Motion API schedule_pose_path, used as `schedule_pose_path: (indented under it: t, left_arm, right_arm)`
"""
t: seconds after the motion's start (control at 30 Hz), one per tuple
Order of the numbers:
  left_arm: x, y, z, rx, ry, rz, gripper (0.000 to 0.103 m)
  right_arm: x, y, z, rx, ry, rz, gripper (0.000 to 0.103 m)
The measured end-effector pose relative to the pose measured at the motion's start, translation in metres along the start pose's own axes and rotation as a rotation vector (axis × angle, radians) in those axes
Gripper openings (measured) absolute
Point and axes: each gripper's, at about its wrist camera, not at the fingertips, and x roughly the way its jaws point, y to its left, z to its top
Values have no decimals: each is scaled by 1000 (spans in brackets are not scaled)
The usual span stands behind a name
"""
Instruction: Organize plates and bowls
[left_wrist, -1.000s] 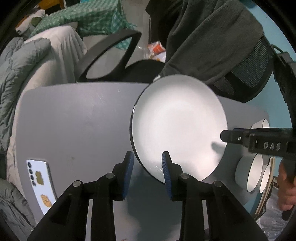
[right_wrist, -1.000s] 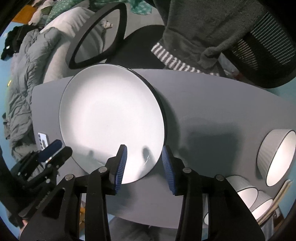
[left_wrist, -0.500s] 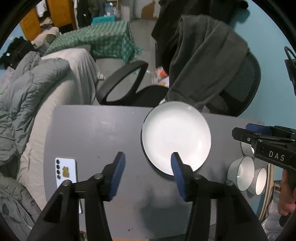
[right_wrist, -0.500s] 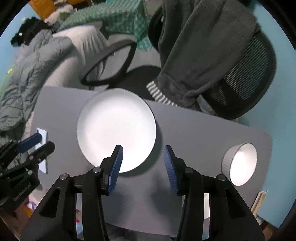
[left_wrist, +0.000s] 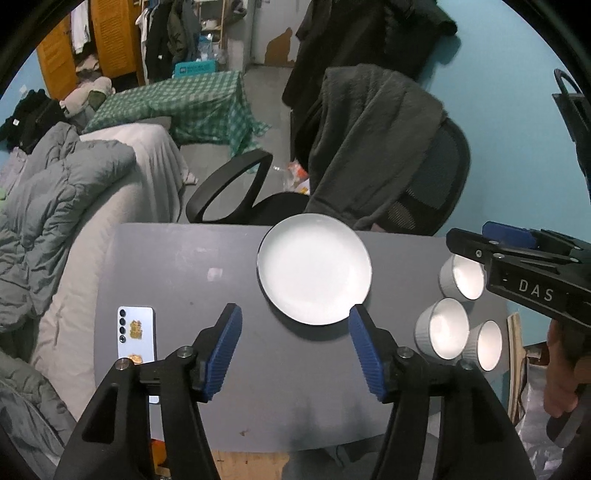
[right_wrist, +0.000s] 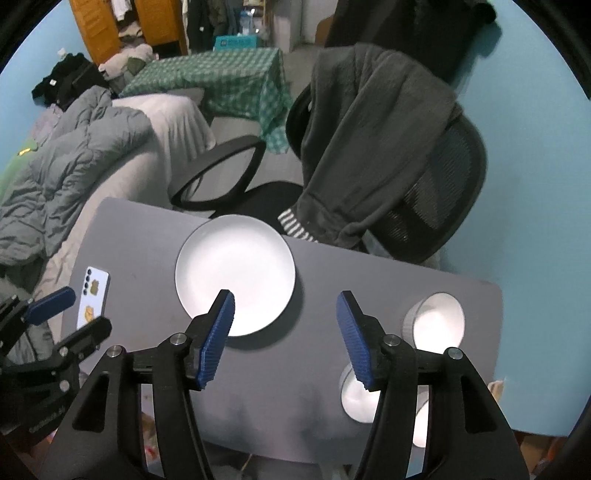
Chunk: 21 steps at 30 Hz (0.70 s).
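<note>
"DAS" showing on right claw (left_wrist: 517, 254); both claws just opening, empty, left claw (left_wrist: 295, 343) hovering above plate (left_wrist: 314, 269) lying on grey tabletop (left_wrist: 177, 266).

We read only "DAS", in pale letters on the black body of the right gripper (left_wrist: 491, 242); other markings stay illegible.

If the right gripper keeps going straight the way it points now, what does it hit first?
Most likely bare grey tabletop, in the gap between the large white plate and the white ribbed bowl. The open right gripper holds nothing; depth is hard to judge.
</note>
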Motion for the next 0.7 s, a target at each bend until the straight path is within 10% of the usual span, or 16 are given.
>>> schedule_pose_path:
  t: [0.7]
  left_arm:
    - [-36, -30, -28, 48, -34, -66, 65]
  right_arm:
    - [-48, -30, -60, 140, -25, -40, 57]
